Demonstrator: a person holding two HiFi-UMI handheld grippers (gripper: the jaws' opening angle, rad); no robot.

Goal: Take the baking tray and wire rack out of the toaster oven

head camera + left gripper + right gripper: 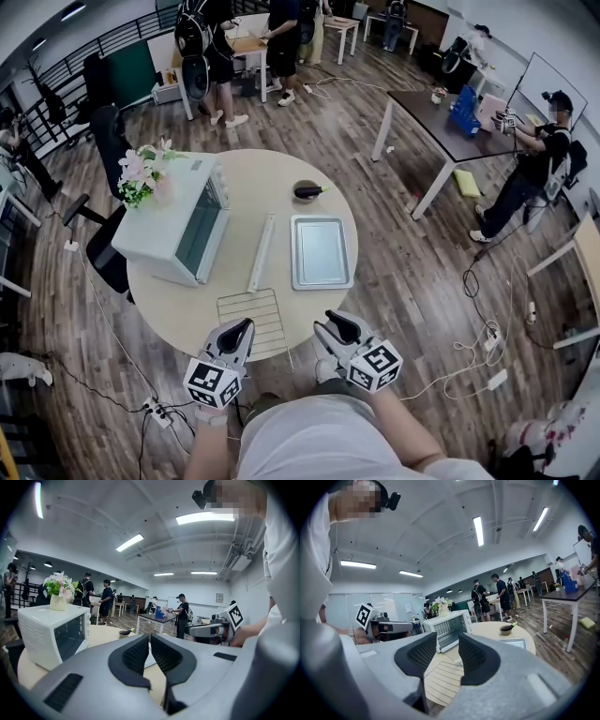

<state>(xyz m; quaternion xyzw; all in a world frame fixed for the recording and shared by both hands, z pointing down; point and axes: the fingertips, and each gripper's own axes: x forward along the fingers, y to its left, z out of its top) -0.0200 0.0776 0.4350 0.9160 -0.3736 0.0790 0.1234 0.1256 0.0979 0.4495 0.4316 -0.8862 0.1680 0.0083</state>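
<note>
The white toaster oven stands at the left of the round table, its glass door closed, with flowers on top. A grey baking tray lies flat on the table to its right. Near the front edge the wire rack lies flat. My left gripper hovers over the rack's near end, its jaws together and empty. My right gripper hangs beyond the table edge, open and empty. In the right gripper view the rack, the oven and the tray lie ahead of that gripper.
A long white strip lies between oven and tray. A small dark bowl sits at the table's far side. Black chairs stand left of the table. A dark desk and several people stand further off. Cables run over the floor.
</note>
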